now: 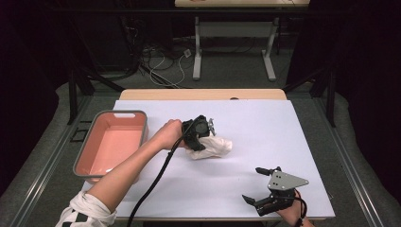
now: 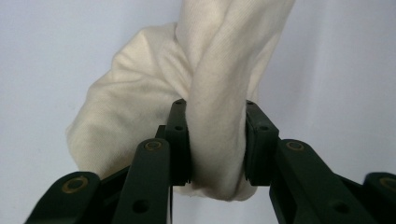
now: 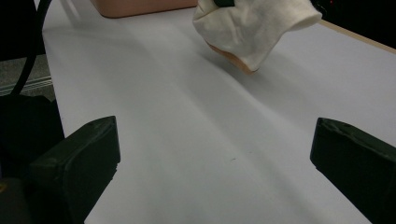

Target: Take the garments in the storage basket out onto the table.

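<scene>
The left gripper (image 2: 217, 140) is clamping a bunched fold of the cloth (image 1: 213, 145) at mid-surface, so the grasp looks done; carrying it to the pink bin (image 1: 85, 158), likely its goal, is still pending. The right gripper (image 1: 262, 184) is idling with jaws apart. The surface (image 1: 265, 127) is lying white and bare, amid a dark room with floor cables.

Setting: a lab or test room. A work table (image 1: 265, 118) under a plain white sheet stands on grey carpet, hemmed by black curtains. Loose cables (image 1: 163, 66) lie on the floor behind it, beside a second, white-legged desk (image 1: 234, 28).
</scene>
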A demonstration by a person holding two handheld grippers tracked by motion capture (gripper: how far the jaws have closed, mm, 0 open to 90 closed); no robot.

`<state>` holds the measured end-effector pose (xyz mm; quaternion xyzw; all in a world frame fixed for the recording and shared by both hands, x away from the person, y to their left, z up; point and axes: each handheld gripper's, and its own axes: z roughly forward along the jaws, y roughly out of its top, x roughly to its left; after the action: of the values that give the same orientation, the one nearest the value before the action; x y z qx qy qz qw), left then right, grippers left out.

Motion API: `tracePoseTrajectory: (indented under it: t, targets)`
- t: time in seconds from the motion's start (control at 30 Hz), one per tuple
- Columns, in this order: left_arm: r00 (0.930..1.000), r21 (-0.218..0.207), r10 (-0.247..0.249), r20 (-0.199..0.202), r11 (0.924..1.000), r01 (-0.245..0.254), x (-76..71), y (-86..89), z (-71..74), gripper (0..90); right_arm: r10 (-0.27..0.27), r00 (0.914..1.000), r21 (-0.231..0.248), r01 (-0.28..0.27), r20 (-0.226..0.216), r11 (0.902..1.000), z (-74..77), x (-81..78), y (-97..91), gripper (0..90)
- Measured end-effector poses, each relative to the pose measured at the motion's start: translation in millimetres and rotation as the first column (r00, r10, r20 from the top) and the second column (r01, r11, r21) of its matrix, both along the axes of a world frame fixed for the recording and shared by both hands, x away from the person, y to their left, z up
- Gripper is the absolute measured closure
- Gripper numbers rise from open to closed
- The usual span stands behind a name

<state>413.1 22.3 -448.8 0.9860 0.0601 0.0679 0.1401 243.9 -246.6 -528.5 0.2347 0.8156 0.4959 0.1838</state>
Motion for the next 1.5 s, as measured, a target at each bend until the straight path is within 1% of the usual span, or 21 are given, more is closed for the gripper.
tracePoseTrajectory:
  t: [0.17,0.23,0.37,0.47,0.5,0.53,0.57,0.6,0.73,1.0,1.07,1.1,1.17,1.2,1.23,1.27,1.37,1.4,1.43,1.47,1.5]
  targets:
    - [0.9993,-0.016,0.036,-0.002,0.9992,-0.036,-2.3,-0.6,-3.1,68.3,-0.002,1.0000,-0.003,0.002,-0.003,1.0000,0.0,0.1,-0.2,1.1]
    - [0.9971,-0.038,0.076,-0.003,0.9964,-0.076,-3.4,-0.6,-6.3,68.3,-0.004,1.0000,-0.004,0.004,-0.001,1.0000,0.0,0.0,0.0,1.1]
    - [0.9942,-0.056,0.108,0.004,0.9927,-0.107,-4.6,-0.8,-9.9,68.3,-0.005,1.0000,-0.005,0.005,-0.002,1.0000,0.0,-0.1,0.0,1.1]
    - [0.9871,-0.091,0.160,0.010,0.9831,-0.158,-6.4,-0.5,-15.5,68.3,-0.004,1.0000,-0.007,0.004,-0.001,1.0000,-0.1,0.2,-0.1,1.1]
    - [0.9871,-0.091,0.160,0.010,0.9831,-0.158,-6.4,-0.5,-15.5,68.3,-0.003,1.0000,-0.008,0.003,-0.001,1.0000,0.0,0.2,-0.1,1.1]
    - [0.9849,-0.116,0.173,0.007,0.9784,-0.171,-7.2,0.4,-19.3,68.3,-0.003,1.0000,-0.008,0.003,-0.002,1.0000,0.0,0.1,0.0,1.1]
    - [0.9849,-0.116,0.173,0.007,0.9784,-0.171,-7.2,0.4,-19.3,68.2,-0.004,1.0000,-0.011,0.004,-0.002,0.9999,0.1,-0.1,0.0,1.1]
    - [0.9815,-0.133,0.191,0.005,0.9729,-0.189,-8.5,1.5,-22.4,68.2,-0.003,1.0000,-0.008,0.003,-0.001,1.0000,0.0,0.0,0.1,1.1]
    - [0.9807,-0.162,0.195,-0.003,0.9677,-0.193,-11.1,3.7,-30.8,68.0,-0.003,1.0000,-0.004,0.003,-0.007,1.0000,-0.4,0.2,0.4,1.1]
    - [0.9780,-0.183,0.209,-0.008,0.9611,-0.207,-12.1,6.8,-45.4,66.6,-0.002,1.0000,-0.003,0.002,-0.003,1.0000,-1.1,0.9,1.2,1.2]
    - [0.9763,-0.195,0.216,-0.017,0.9570,-0.215,-12.0,7.2,-50.0,66.2,-0.001,1.0000,-0.002,0.001,-0.004,1.0000,-1.2,1.1,1.2,1.1]
    - [0.9743,-0.206,0.224,-0.023,0.9526,-0.224,-12.5,7.5,-53.7,65.9,-0.001,1.0000,-0.003,0.001,-0.003,1.0000,-1.2,1.0,1.2,1.1]
    - [0.9743,-0.211,0.224,-0.018,0.9516,-0.223,-12.6,7.9,-55.6,64.9,-0.001,1.0000,-0.003,0.001,-0.003,1.0000,-1.2,1.1,1.1,1.1]
    - [0.9730,-0.215,0.230,-0.022,0.9493,-0.229,-12.7,8.2,-57.3,64.9,-0.001,1.0000,-0.003,0.001,-0.004,1.0000,-1.2,1.2,1.0,1.1]
    - [0.9737,-0.216,0.227,-0.018,0.9501,-0.225,-12.3,8.9,-58.4,64.3,-0.003,1.0000,-0.002,0.003,-0.008,1.0000,-1.3,0.9,1.2,1.1]
    - [0.9705,-0.237,0.241,-0.019,0.9418,-0.238,-12.8,10.2,-60.7,62.8,0.001,1.0000,-0.007,-0.001,-0.009,1.0000,-1.3,1.3,1.0,1.1]
    - [0.9695,-0.254,0.245,-0.012,0.9371,-0.240,-13.6,11.6,-62.7,61.4,-0.001,0.9999,-0.011,0.001,-0.011,0.9999,-1.4,1.4,1.2,1.1]
    - [0.9675,-0.266,0.252,-0.016,0.9316,-0.247,-14.4,12.1,-64.3,60.3,-0.002,0.9999,-0.011,0.001,-0.017,0.9999,-1.4,1.3,1.3,1.1]
    - [0.9649,-0.293,0.262,-0.024,0.9209,-0.257,-15.3,14.3,-66.4,58.6,-0.002,0.9998,-0.010,0.002,-0.022,0.9999,-1.8,1.9,1.5,1.1]
    - [0.9649,-0.293,0.262,-0.024,0.9209,-0.257,-15.3,14.3,-66.4,58.2,-0.002,0.9998,-0.010,0.002,-0.022,0.9999,-1.8,1.9,1.5,1.1]
    - [0.9644,-0.301,0.263,-0.024,0.9180,-0.258,-15.7,15.4,-67.4,58.2,-0.002,0.9997,-0.011,0.002,-0.024,0.9999,-1.9,2.1,1.5,1.1]
